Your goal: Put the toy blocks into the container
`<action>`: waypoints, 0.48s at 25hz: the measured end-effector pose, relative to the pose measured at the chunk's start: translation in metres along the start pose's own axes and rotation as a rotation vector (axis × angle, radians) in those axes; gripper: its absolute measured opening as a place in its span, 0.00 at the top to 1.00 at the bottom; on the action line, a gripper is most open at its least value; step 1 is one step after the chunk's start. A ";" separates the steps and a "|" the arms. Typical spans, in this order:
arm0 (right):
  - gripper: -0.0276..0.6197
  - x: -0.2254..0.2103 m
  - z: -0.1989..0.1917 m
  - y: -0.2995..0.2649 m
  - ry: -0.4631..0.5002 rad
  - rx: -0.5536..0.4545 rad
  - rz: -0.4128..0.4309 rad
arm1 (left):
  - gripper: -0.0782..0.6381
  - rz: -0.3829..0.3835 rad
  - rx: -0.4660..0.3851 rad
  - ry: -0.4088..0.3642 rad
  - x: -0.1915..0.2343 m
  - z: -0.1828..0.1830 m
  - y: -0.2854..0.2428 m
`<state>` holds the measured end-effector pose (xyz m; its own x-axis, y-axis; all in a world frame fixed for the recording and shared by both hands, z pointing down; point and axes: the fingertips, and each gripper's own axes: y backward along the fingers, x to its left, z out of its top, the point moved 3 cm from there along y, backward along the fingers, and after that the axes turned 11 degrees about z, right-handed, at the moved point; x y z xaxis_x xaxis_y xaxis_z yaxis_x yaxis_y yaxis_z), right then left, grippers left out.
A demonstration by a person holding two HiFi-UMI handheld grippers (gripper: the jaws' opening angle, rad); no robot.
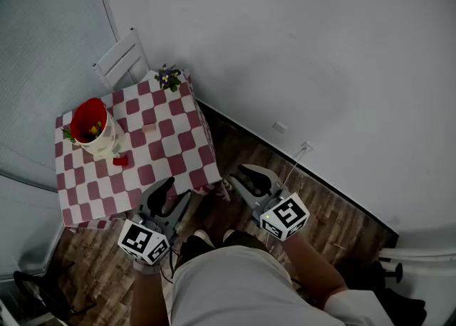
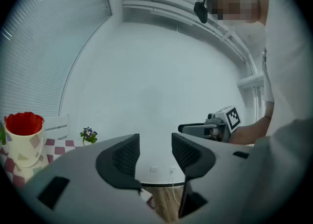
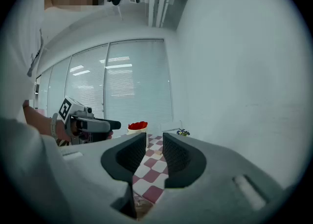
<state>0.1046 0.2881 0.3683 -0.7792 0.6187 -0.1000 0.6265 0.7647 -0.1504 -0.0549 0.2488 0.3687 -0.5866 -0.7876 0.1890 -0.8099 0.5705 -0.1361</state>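
Both grippers hang off the bench (image 1: 168,169), nothing in them: left gripper (image 1: 165,191) has its jaws wide apart, right gripper (image 1: 247,177) has a narrower gap but it's open too. Red block (image 1: 120,161) sits just beside the container (image 1: 96,132), at its 5 o'clock; tan block (image 1: 149,129) is out at 3 o'clock. The risk is probably the red one: it's so tight to the tall container that a jaw could knock it over, or snag the cloth.

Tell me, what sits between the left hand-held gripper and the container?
A small red toy block lies on the checked tablecloth, close beside the container. The head view shows it.
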 end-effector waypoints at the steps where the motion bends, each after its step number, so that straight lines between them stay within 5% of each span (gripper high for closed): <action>1: 0.80 0.000 -0.001 -0.002 -0.006 0.001 -0.007 | 0.63 -0.002 0.003 -0.001 0.002 -0.001 0.001; 12: 0.79 0.008 -0.009 -0.042 -0.072 0.003 0.017 | 0.60 0.008 0.025 0.029 0.041 -0.019 0.010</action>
<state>0.0723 0.2624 0.3832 -0.7676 0.6169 -0.1735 0.6398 0.7535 -0.1512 -0.0871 0.2269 0.3934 -0.5928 -0.7757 0.2164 -0.8053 0.5703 -0.1619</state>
